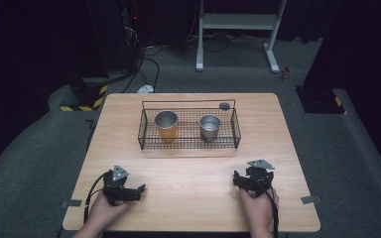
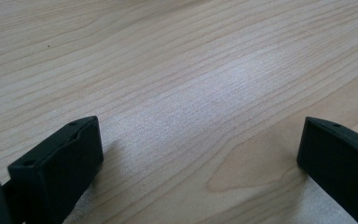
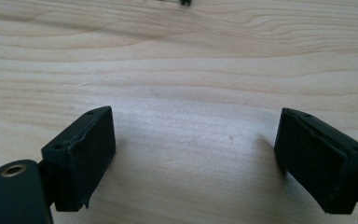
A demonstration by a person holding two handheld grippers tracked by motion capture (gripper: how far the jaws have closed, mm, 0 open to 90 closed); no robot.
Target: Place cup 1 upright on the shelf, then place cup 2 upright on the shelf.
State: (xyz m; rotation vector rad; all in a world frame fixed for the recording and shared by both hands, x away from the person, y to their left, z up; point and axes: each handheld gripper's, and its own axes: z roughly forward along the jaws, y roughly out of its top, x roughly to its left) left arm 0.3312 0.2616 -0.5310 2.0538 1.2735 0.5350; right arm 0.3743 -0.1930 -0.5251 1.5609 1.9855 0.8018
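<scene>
Claws: left claw and right claw, both spread wide and empty, are rested on the pale wooden desk, seemingly for a ready start.
Cups: two round metal cups are kept upright, well apart, in the black wire basket beyond.

No readable text, labels, brands or numbers anywhere I look. The nearest thing to a sign is the yellow-and-black hazard striping on the dark base on the floor past the tabletop's far left corner, with a smaller striped patch on the right; no words on either. The two metal cups in the wire basket carry no print I can make out at this size. The black pads of my hand-held grippers are blank in both gripper views, just screw holes.
</scene>
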